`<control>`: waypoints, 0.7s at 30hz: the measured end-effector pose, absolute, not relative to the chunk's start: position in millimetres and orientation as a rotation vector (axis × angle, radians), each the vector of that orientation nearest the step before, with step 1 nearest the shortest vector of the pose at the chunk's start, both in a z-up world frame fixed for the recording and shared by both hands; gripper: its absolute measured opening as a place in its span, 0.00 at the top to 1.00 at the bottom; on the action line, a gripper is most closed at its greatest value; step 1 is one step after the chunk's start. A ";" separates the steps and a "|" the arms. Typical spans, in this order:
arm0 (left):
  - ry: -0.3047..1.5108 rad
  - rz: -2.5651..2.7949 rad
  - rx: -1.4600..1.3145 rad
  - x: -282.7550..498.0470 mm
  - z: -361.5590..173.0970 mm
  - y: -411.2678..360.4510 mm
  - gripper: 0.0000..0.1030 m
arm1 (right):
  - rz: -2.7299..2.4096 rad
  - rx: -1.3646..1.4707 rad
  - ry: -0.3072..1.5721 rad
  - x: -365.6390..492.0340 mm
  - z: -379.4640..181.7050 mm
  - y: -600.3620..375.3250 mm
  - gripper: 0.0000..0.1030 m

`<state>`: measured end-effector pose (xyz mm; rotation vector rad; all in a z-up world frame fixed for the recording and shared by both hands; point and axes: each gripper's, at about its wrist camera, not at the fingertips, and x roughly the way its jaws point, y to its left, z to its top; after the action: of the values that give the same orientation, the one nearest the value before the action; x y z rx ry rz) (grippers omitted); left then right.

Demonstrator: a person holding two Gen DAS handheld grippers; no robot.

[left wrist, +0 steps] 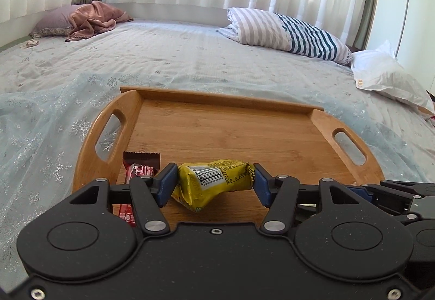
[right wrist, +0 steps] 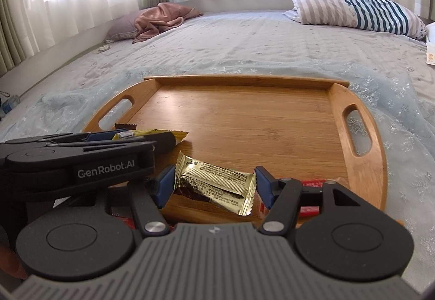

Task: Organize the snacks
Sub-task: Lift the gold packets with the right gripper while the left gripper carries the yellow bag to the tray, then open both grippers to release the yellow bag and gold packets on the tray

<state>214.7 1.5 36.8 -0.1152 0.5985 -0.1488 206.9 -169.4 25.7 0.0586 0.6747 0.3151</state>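
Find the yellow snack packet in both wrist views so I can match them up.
Left wrist view: the yellow snack packet sits low and centre, between the fingers of the left hand-held gripper.
Right wrist view: the same packet shows as a thin yellow edge at centre-left, sticking out past the left hand-held gripper.
Shared landmark: the wooden tray, with its far rim below the striped pillow.

both wrist views: low, close, facing window | shared: wooden tray (left wrist: 320, 120)
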 end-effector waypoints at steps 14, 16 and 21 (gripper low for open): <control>0.600 -0.161 -0.147 209.4 39.5 5.9 0.26 | 0.281 0.025 0.702 215.3 18.2 -174.3 0.31; 0.596 -0.155 -0.150 208.5 40.7 6.5 0.25 | 0.275 0.025 0.703 215.2 18.7 -177.4 0.31; 0.591 -0.147 -0.157 205.1 45.1 6.4 0.25 | 0.294 0.038 0.698 213.4 19.7 -177.1 0.29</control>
<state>205.1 6.4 45.1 -0.1568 0.5914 -0.1470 213.4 -177.1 19.7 0.0379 0.6978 0.2944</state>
